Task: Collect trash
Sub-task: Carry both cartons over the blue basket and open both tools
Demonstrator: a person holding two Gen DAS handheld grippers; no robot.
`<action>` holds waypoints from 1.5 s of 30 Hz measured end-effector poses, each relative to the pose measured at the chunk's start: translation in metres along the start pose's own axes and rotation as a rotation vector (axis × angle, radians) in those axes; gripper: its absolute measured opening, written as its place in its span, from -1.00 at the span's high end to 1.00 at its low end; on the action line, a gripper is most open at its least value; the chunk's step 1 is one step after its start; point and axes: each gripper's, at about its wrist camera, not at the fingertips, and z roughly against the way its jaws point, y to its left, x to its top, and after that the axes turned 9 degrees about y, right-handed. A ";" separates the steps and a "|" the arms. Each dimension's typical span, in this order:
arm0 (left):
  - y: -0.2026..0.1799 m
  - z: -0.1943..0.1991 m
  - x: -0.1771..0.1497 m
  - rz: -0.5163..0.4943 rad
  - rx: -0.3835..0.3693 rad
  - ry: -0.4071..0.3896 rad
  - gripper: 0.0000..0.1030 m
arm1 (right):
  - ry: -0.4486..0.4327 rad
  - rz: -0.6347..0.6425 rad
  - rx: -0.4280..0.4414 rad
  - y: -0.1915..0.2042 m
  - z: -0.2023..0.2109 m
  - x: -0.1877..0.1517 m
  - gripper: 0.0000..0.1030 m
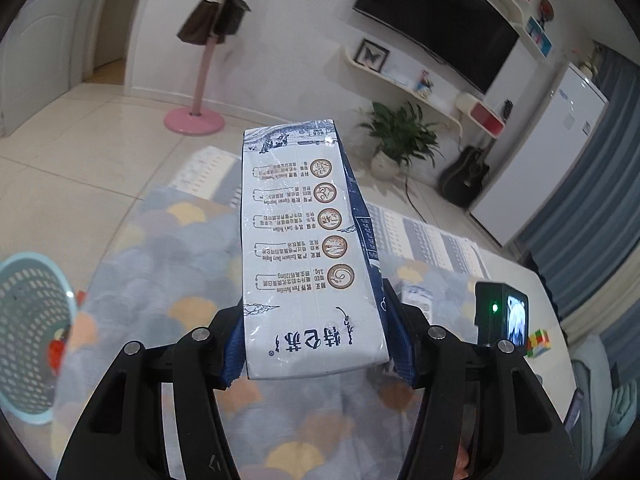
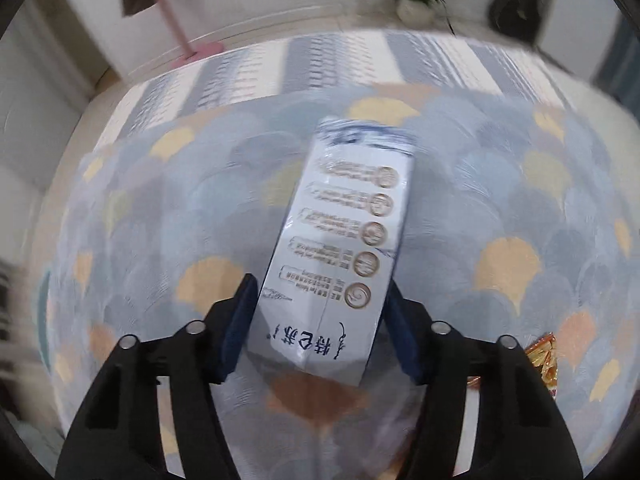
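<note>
Two milk cartons appear, one per wrist view. Left gripper (image 1: 316, 344): its blue pads press both narrow sides of the left carton (image 1: 300, 240), near its lower end, so the long body juts forward, lifted clear of the patterned tablecloth (image 1: 160, 240). Gripping the base probably leaves the far end free to go first into the pale blue perforated basket (image 1: 32, 336), which stands at the left edge and likely serves as the bin. Right gripper (image 2: 316, 332): its jaws flank the right carton (image 2: 344, 240) at half width; the left pad seems to touch, but blur leaves contact on the right uncertain, and whether this carton rests on the cloth cannot be told. Each carton is a tall white box with dark blue sides, a column of five round brown emblems and black script. A crinkled gold wrapper (image 2: 542, 356) lies at near right.
</note>
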 end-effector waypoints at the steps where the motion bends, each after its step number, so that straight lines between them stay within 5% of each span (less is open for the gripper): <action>1: 0.004 0.003 0.000 0.002 0.007 -0.007 -0.09 | -0.006 0.024 0.006 0.008 0.001 -0.002 -0.04; 11: 0.088 0.073 0.007 0.134 0.028 -0.117 -0.09 | -0.279 0.358 0.340 0.131 0.071 -0.038 -0.01; 19: 0.160 0.163 0.004 0.254 0.171 -0.285 -0.09 | -0.369 0.507 0.492 0.229 0.119 -0.063 -0.01; 24: 0.215 0.186 -0.012 0.351 0.239 -0.295 -0.09 | -0.340 0.584 0.544 0.293 0.113 -0.078 -0.01; 31: 0.272 0.170 -0.035 0.458 0.274 -0.246 -0.09 | -0.255 0.664 0.515 0.352 0.070 -0.100 -0.01; 38: 0.319 0.138 -0.053 0.552 0.290 -0.128 -0.11 | -0.166 0.646 0.443 0.377 0.026 -0.115 -0.04; 45: 0.336 0.134 -0.062 0.612 0.278 -0.107 -0.21 | -0.096 0.590 0.449 0.372 0.002 -0.116 -0.05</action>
